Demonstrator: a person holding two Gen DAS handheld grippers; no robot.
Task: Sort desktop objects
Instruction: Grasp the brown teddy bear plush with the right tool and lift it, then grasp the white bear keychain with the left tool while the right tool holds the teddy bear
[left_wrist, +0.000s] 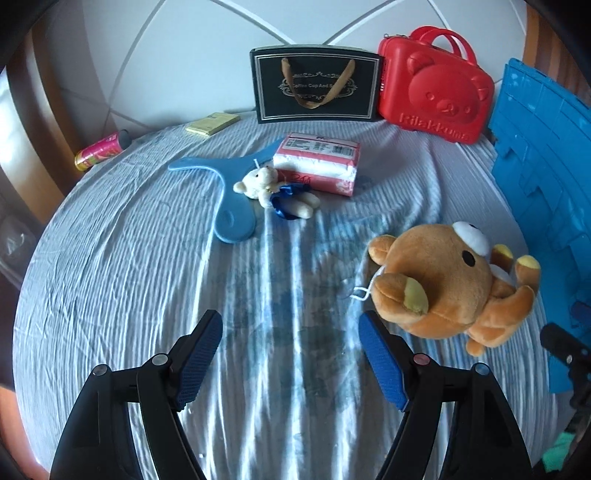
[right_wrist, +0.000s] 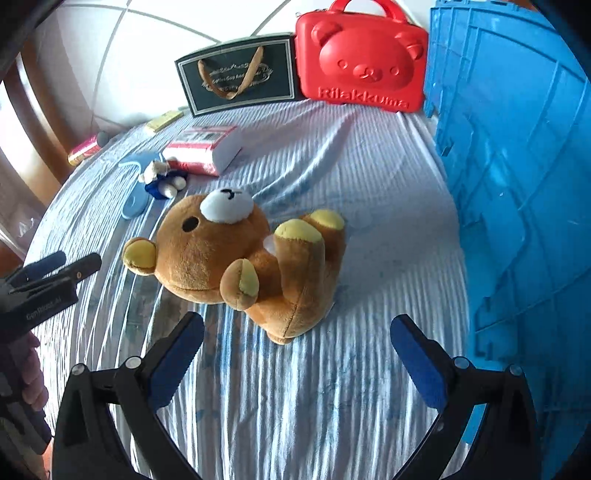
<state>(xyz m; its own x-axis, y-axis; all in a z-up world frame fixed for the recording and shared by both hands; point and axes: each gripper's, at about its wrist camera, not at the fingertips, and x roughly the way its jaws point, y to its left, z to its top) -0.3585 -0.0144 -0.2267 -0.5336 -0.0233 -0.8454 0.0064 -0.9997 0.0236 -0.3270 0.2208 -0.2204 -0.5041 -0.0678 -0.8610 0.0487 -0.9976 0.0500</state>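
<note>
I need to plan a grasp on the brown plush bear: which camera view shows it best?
The right wrist view: the brown plush bear lies whole near centre, ahead of the right gripper. The left wrist view shows it off to the right.

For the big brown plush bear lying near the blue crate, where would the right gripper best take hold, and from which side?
Probably the brown plush bear is best gripped across its body, just below the head, coming down from above. It lies on its back with its feet toward the blue crate, and the head looks wider than the right gripper opens; the soft torso is narrower and exposed.
</note>
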